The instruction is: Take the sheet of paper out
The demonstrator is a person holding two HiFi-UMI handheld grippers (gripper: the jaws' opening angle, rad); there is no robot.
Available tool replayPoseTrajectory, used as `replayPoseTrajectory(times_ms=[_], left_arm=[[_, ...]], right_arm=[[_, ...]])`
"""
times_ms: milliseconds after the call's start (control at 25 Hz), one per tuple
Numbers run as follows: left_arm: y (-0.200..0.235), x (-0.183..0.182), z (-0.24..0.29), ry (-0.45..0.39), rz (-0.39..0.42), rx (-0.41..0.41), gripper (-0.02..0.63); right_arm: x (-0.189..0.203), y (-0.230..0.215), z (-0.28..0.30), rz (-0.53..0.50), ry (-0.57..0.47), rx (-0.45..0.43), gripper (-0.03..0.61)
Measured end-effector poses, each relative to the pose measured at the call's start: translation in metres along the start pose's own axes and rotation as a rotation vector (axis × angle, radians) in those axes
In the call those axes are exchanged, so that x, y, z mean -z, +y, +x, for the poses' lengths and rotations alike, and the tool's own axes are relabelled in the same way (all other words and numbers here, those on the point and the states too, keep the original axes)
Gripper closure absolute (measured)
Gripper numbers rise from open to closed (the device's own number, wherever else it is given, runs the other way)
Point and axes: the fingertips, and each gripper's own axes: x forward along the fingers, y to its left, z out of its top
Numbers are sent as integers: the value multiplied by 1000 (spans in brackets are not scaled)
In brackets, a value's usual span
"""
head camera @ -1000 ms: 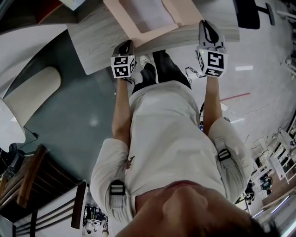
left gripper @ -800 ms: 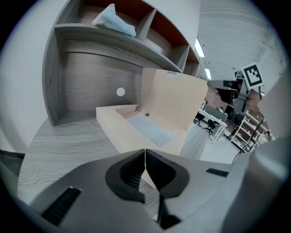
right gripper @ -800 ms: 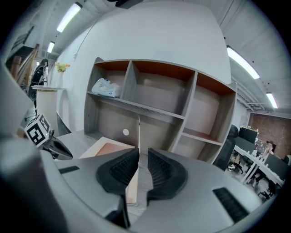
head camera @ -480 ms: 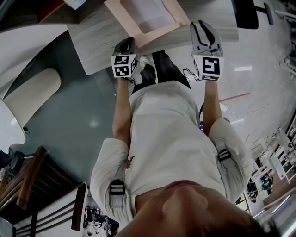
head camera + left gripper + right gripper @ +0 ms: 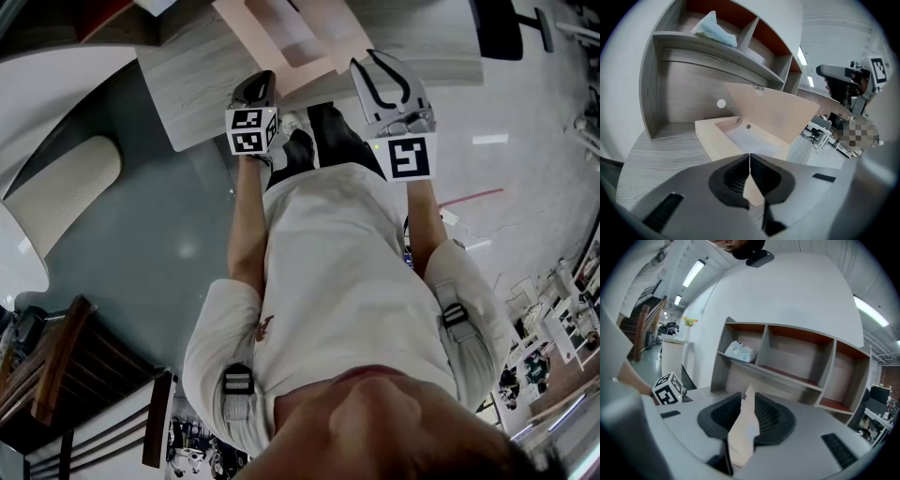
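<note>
A peach paper folder (image 5: 314, 58) lies open on the wooden desk (image 5: 192, 89). My left gripper (image 5: 256, 89) is shut on its near bottom edge (image 5: 715, 140), and a thin peach strip shows between the closed pads (image 5: 761, 180). A white sheet (image 5: 747, 140) lies inside the folder. Its flap (image 5: 773, 112) stands raised. My right gripper (image 5: 373, 64) holds that flap up, with crumpled peach paper (image 5: 743, 432) pinched between its pads (image 5: 766, 416). In the left gripper view, the right gripper (image 5: 843, 77) appears at the upper right.
A curved shelf unit (image 5: 797, 359) stands behind the desk, with a pale crumpled bundle (image 5: 715, 28) in one compartment. A cream seat (image 5: 66, 192) and a wooden chair (image 5: 66, 366) are to the left, a black chair (image 5: 506, 23) at top right.
The right gripper swung left and up with the flap, so the folder stands further open. The left gripper stays on the near edge, barely risen.
</note>
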Motion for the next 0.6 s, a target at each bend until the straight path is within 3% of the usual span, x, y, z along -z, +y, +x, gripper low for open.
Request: replayPoseTrajectory(times_ms=[120, 400, 600], left_arm=[[-1, -2, 1, -4, -5, -2, 590], [8, -6, -7, -22, -15, -13, 591], [9, -8, -9, -35, -16, -25, 589]], right_arm=[[6, 28, 6, -32, 62, -102, 471], [-4, 85, 28, 27, 40, -234, 471], [10, 111, 48, 123, 19, -301, 471]])
